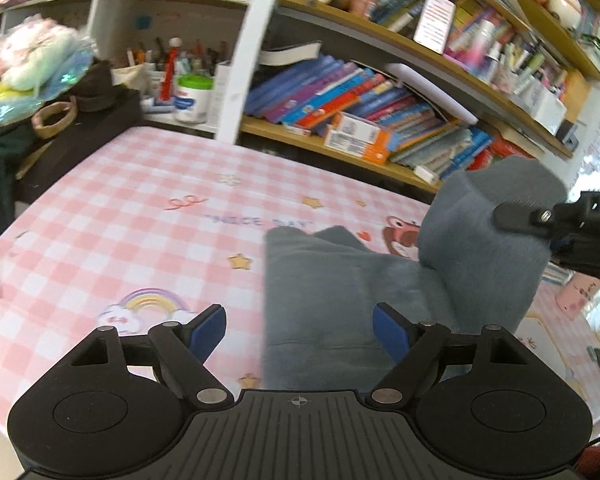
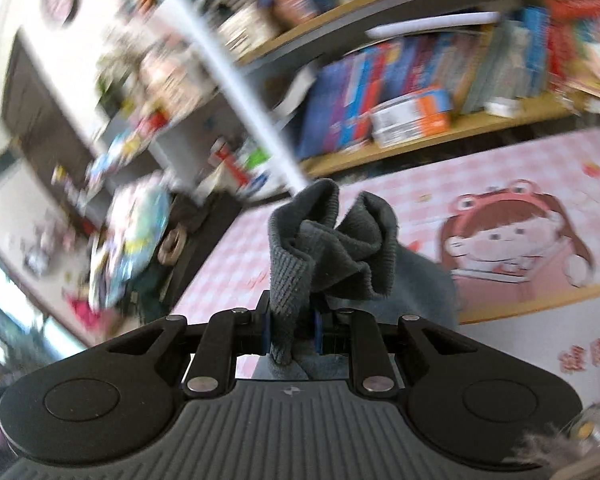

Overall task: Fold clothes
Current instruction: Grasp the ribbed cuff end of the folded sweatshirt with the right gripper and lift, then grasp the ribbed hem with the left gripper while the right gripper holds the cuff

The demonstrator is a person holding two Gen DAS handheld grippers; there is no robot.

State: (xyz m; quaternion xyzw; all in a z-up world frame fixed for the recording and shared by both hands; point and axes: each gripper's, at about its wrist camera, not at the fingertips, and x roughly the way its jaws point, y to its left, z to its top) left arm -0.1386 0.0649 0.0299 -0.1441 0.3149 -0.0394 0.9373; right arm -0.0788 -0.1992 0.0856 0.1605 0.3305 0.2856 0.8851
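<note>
A grey knitted garment point(image 1: 320, 300) lies on the pink checked tablecloth point(image 1: 120, 220), part flat and part lifted at the right. My left gripper point(image 1: 300, 330) is open, its blue pads point(image 1: 208, 328) apart over the garment's left edge, nothing pressed between them. In the left wrist view my right gripper point(image 1: 516, 218) comes in from the right, holding up a fold of the garment. In the right wrist view my right gripper point(image 2: 291, 330) is shut on the grey garment point(image 2: 328, 240), whose ribbed edge bunches up above the pads.
Shelves of books point(image 1: 360, 108) run along the far side of the table. A pot of pens point(image 1: 172, 68), a white jar point(image 1: 194, 98) and soft toys point(image 1: 32, 60) crowd the back left. A dark bag point(image 1: 80, 128) sits at the table's left corner.
</note>
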